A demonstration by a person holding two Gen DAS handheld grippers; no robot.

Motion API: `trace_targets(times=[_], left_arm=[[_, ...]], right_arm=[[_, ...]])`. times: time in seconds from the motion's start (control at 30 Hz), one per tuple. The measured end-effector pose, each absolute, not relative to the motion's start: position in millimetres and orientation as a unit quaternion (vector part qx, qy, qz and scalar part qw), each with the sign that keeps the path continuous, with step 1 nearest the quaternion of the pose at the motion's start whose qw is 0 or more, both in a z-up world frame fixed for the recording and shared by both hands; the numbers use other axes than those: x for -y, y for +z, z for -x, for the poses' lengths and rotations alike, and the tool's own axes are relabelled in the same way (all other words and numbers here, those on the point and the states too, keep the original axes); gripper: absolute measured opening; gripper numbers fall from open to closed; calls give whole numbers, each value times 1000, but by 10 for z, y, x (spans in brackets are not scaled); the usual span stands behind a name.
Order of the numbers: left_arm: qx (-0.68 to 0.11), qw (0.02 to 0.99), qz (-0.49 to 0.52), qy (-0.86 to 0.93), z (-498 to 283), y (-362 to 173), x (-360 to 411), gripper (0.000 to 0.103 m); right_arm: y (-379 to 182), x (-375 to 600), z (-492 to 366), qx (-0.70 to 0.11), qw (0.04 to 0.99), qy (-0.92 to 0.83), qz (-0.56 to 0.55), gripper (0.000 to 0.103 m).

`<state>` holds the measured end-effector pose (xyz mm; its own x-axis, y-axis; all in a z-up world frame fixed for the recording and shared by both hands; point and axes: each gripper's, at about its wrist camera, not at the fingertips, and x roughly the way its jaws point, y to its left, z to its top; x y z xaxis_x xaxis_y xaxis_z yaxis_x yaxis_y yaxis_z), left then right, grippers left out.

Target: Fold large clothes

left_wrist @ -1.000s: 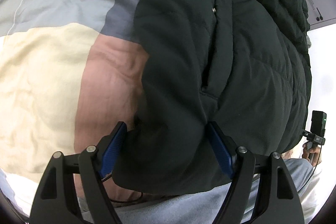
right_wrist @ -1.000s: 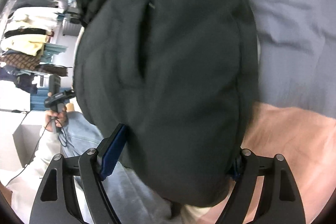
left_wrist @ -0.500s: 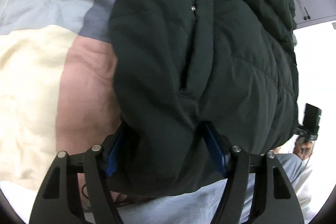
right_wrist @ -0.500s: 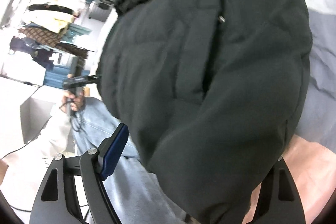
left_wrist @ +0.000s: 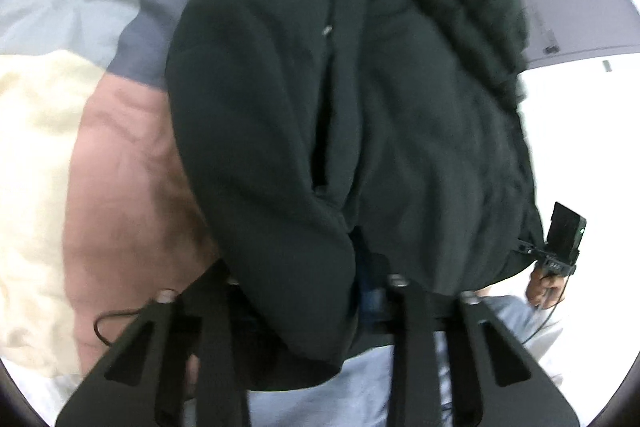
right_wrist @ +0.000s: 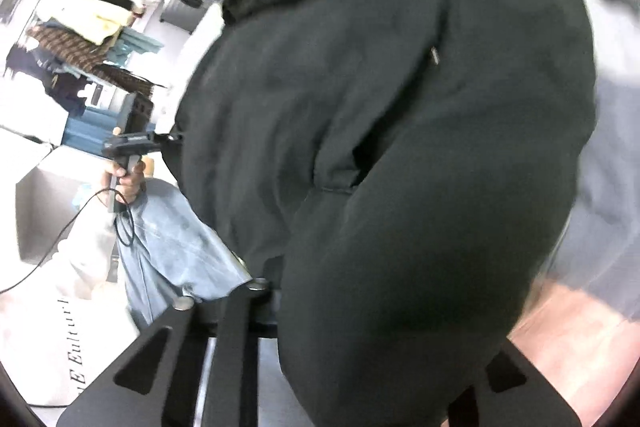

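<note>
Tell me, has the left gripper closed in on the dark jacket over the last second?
Yes. The left gripper has narrowed its jaws onto the dark jacket's hem, whose bulk now covers more of the pink bedding patch beside it.

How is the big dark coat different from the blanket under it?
The dark coat is one deep green-black colour; the blanket has cream, pink and grey patches. The coat is thick and puffy; the blanket looks thin and wrinkled. The coat is bunched up at the left hand-held gripper and the right hand-held gripper; the blanket lies spread out. Both are soft cloth.
</note>
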<state>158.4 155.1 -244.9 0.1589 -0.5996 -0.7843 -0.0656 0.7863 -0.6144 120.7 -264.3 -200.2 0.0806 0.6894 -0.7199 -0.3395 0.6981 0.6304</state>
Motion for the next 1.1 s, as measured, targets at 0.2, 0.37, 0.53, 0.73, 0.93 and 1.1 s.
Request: trace_targets(times=[0.2,0.37,0.53,0.73,0.93,1.1], left_arm=[[-539,743,321,-235,-1527,-1718,-1575,11],[-466,772,357,-246,-1448,-1038,-1794,7],[-411,768,426,-245,-1244,-673,-2219,5],[-400,767,436,-248,-781,-454,-2566,5],[-394,768,429,-268,-185,-175,-2711,5],[-394,773,425,-257,-246,12,-2829,6]], right_arm=[[-1099,2502,-1138,-476,792,350,-152,9],[-478,2597,-1019,-394,838,330,-184,8],[-162,2778,-825,-339,853,317,-240,8],[50,2892,-333,-307,859,319,-257,8],[333,2859,315,-294,861,327,-256,8],[515,2821,299,-313,858,307,-270,8]])
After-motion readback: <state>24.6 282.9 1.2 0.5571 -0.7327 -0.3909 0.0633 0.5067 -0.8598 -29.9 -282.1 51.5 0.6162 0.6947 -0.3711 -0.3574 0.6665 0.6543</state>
